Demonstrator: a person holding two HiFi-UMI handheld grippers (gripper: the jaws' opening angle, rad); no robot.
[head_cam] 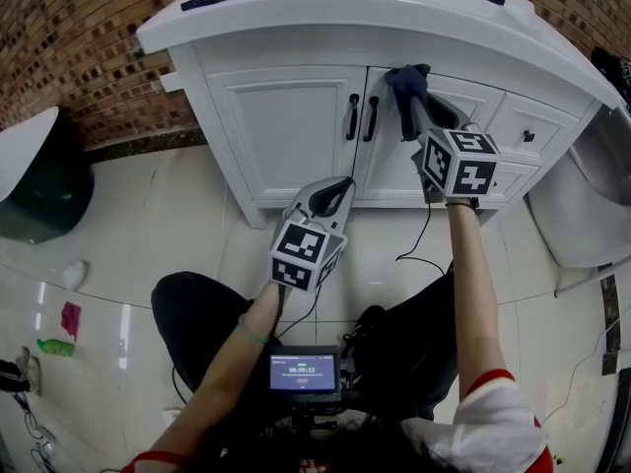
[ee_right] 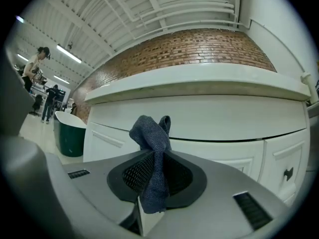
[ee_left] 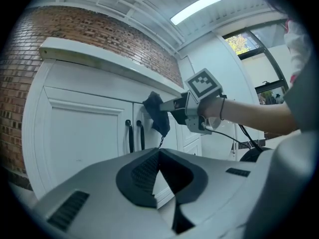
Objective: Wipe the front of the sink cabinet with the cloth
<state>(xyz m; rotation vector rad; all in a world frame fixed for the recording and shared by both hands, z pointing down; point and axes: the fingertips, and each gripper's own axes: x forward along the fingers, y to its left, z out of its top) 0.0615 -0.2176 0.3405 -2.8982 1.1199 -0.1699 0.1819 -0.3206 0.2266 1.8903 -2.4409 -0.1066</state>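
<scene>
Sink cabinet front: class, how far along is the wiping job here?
Done: the right gripper has the dark blue woven cloth clamped. In hand: the cloth is held at the top edge of the white sink cabinet, beside the black door handles; contact is unclear. Left: the doors and drawers, which show no wipe marks. The left gripper, shut and empty, hangs low.

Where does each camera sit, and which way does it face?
Head view: on the person's head, facing steeply down at the sink cabinet; both forearms, left gripper and right gripper show.
Left gripper view: on the left gripper, facing the cabinet doors past shut jaws; the right hand shows.
Right gripper view: on the right gripper, facing the cabinet top past the clamped cloth; no arm shows.
Shared: the first two show the right gripper holding the cloth.
</scene>
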